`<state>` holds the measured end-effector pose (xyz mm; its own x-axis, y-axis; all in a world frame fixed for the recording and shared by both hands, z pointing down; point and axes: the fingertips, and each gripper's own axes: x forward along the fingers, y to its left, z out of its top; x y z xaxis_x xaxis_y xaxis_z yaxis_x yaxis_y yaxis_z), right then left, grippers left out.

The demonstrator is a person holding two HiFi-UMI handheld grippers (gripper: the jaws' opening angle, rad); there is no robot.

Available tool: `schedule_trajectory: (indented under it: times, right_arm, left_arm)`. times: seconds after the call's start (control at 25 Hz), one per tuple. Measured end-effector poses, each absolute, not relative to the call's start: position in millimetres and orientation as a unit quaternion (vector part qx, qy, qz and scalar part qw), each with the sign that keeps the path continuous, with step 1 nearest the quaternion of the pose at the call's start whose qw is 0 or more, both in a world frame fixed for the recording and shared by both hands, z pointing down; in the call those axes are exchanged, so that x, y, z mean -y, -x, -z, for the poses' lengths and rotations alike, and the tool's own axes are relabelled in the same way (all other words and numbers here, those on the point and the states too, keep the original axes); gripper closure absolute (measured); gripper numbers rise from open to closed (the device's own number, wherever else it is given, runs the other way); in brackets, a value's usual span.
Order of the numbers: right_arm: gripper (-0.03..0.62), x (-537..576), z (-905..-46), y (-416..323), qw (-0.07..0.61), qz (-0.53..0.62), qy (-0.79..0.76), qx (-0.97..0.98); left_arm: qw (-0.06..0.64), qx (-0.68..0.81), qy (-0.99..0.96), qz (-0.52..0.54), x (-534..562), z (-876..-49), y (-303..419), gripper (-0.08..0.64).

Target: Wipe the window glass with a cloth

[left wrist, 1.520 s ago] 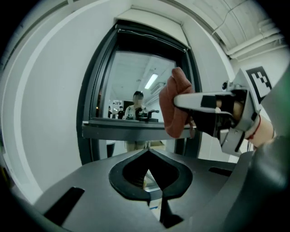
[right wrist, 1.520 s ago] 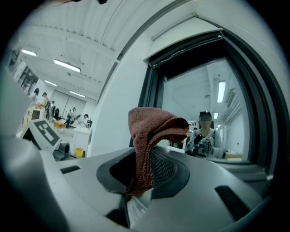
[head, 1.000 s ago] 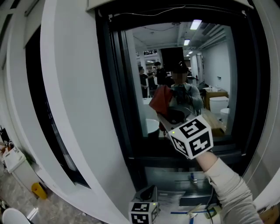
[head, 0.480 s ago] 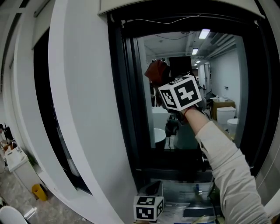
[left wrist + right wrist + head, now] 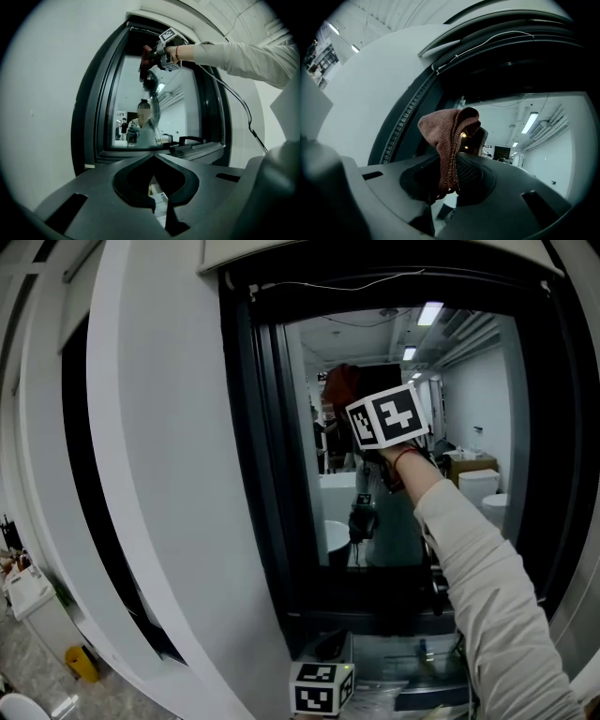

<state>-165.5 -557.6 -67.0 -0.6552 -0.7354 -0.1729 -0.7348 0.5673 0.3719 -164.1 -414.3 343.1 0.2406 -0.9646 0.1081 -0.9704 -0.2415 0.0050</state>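
Note:
The window glass (image 5: 469,474) sits in a black frame and mirrors a lit room. My right gripper (image 5: 361,395) is raised to the upper left part of the pane and is shut on a reddish-brown cloth (image 5: 339,385), which lies against the glass. In the right gripper view the cloth (image 5: 450,136) stands bunched up out of the right gripper (image 5: 452,161), with the glass (image 5: 543,131) behind it. The left gripper view shows the cloth (image 5: 145,58) high on the pane (image 5: 178,117). My left gripper (image 5: 153,157) hangs low under the sill, shut and holding nothing; its marker cube (image 5: 321,688) shows at the bottom of the head view.
A thick black window frame (image 5: 258,484) borders the glass, with a white curved wall (image 5: 159,474) to its left. A thin cable (image 5: 356,284) runs along the frame's top. Below the sill (image 5: 375,620) lie loose items, and a black handle (image 5: 190,139) sits on the sill.
My right gripper has carried the cloth up the glass, from mid-pane to the upper left part. The left gripper has stayed low beneath the sill.

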Motion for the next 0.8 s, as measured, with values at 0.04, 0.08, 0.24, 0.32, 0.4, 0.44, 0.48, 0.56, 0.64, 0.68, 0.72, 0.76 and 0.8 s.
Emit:
schedule_trajectory:
  times: [0.04, 0.08, 0.24, 0.32, 0.4, 0.44, 0.48, 0.56, 0.64, 0.68, 0.72, 0.76, 0.8]
  right_arm:
    - [0.523, 559, 68, 162, -0.002, 0.208, -0.417, 0.885]
    - [0.523, 560, 68, 158, -0.005, 0.206, -0.417, 0.885]
    - [0.523, 562, 66, 131, -0.01, 0.207, -0.428, 0.88]
    - [0.523, 564, 67, 113, -0.011, 0.207, -0.436, 0.876]
    - [0.523, 566, 70, 93, -0.012, 0.209, -0.446, 0.87]
    - [0.523, 567, 72, 82, -0.012, 0.21, -0.452, 0.867]
    - [0.523, 567, 74, 70, -0.011, 0.211, -0.459, 0.863]
    - [0.523, 569, 78, 40, -0.011, 0.212, -0.476, 0.853]
    - [0.523, 569, 81, 5, -0.013, 0.21, -0.497, 0.842]
    - [0.523, 570, 82, -13, -0.014, 0.208, -0.509, 0.835]
    - [0.523, 570, 83, -31, -0.015, 0.205, -0.521, 0.828]
    - [0.523, 571, 84, -49, -0.017, 0.202, -0.533, 0.822]
    - [0.523, 572, 85, -67, -0.02, 0.198, -0.544, 0.815]
  left_arm:
    - [0.035, 0.613, -0.788, -0.042, 417, -343, 163, 0.555]
    - [0.035, 0.612, -0.789, -0.042, 419, -343, 162, 0.555]
    - [0.032, 0.602, -0.796, -0.046, 423, -346, 153, 0.555]
    - [0.031, 0.596, -0.801, -0.048, 425, -348, 148, 0.555]
    - [0.031, 0.59, -0.805, -0.049, 428, -349, 143, 0.555]
    - [0.031, 0.588, -0.807, -0.05, 429, -350, 141, 0.555]
    - [0.032, 0.586, -0.808, -0.05, 430, -351, 139, 0.555]
    - [0.034, 0.58, -0.812, -0.047, 434, -354, 133, 0.555]
    - [0.034, 0.572, -0.818, -0.044, 437, -351, 125, 0.555]
    - [0.033, 0.568, -0.821, -0.043, 438, -350, 121, 0.555]
    - [0.032, 0.565, -0.823, -0.044, 439, -350, 117, 0.555]
    - [0.032, 0.562, -0.826, -0.044, 440, -350, 114, 0.555]
    - [0.032, 0.558, -0.828, -0.044, 442, -350, 111, 0.555]
